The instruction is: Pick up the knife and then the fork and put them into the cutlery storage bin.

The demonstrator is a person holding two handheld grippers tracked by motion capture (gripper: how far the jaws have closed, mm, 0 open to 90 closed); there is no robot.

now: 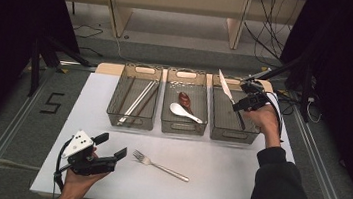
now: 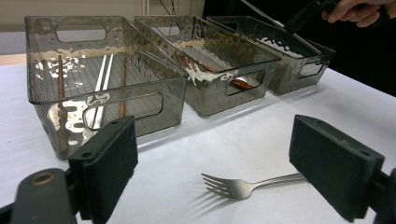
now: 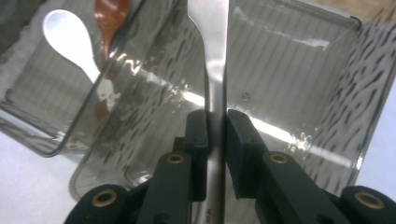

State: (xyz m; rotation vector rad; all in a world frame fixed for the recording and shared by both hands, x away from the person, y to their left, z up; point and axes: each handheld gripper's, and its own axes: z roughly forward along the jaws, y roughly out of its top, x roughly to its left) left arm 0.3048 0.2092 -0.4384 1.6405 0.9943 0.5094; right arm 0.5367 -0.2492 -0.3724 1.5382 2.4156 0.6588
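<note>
White board covers the desk (image 1: pixel 235 186), with three clear bins along its far edge and dark floor around. Over the rightmost bin (image 1: pixel 221 130), the right gripper (image 3: pixel 215 126) clamps a table knife (image 3: pixel 214 70) by its handle (blade pointing up and away). It would do best lowered flat and lengthwise before release. Near the front edge, the left gripper (image 2: pixel 212 163) stands open by the fork (image 1: pixel 159 165).

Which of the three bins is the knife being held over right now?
The right-hand bin, the one with nothing lying in it. The middle bin holds spoons, the left bin chopsticks. The right gripper clamps the knife.
</note>
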